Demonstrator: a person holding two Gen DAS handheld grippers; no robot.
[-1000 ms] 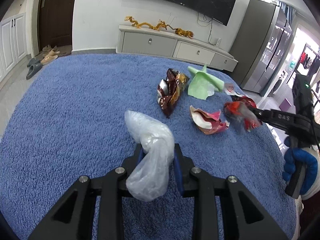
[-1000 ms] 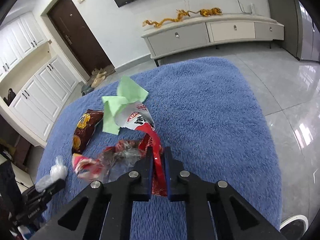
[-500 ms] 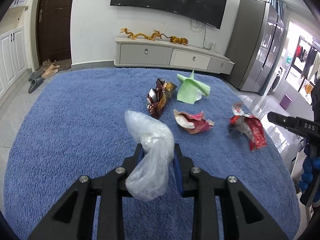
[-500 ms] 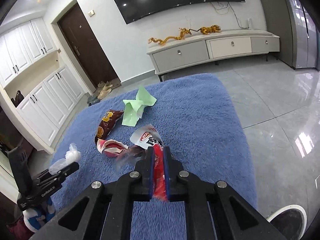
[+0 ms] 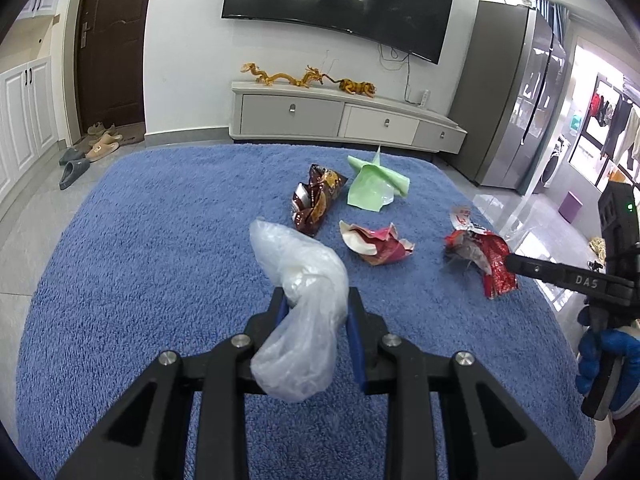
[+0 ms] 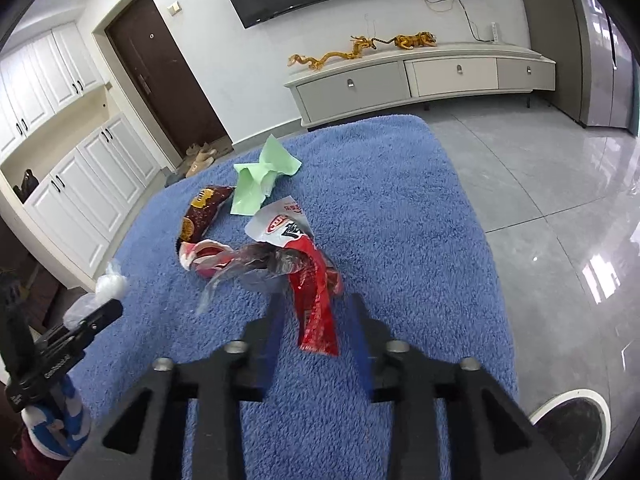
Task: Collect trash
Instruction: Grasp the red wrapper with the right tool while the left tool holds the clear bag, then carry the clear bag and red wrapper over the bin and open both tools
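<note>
left hand-held gripper: we clamp the clear plastic bag | right hand-held gripper: jaws opening, red wrapper loose between them above the blue rug | risk: wrapper falls short of the bin

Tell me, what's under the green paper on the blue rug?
A bit of clear plastic pokes out beneath the green paper. The blue rug lies below; anything else underneath is hidden.

Left gripper clamped, right gripper fingers opening
</note>
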